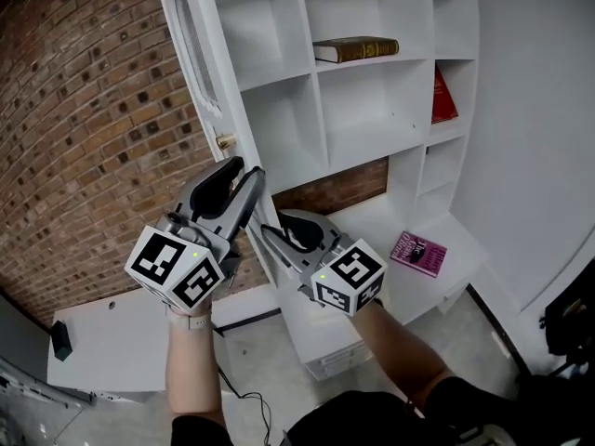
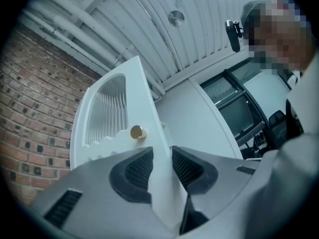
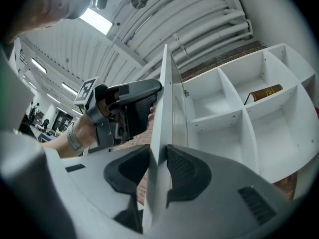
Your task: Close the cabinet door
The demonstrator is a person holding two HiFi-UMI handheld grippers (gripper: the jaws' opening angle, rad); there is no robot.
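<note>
The white cabinet door [image 1: 200, 54] stands open, edge-on to me, with a ribbed glass panel and a brass knob [image 1: 226, 141]. My left gripper [image 1: 246, 179] is shut on the door's free edge just below the knob. In the left gripper view the door [image 2: 114, 118] runs up between the pads, with the knob [image 2: 137, 132] just above them. My right gripper [image 1: 270, 235] grips the same edge lower down. In the right gripper view both pads press the door [image 3: 167, 98] at the right gripper [image 3: 158, 158], and the left gripper [image 3: 132, 101] shows beyond it.
The open white shelves [image 1: 372, 110] hold a brown book [image 1: 356, 49] and a red book [image 1: 442, 98]. A purple book [image 1: 418, 254] lies on the lower counter. A brick wall [image 1: 84, 137] is behind the door. A white table [image 1: 112, 342] stands at lower left.
</note>
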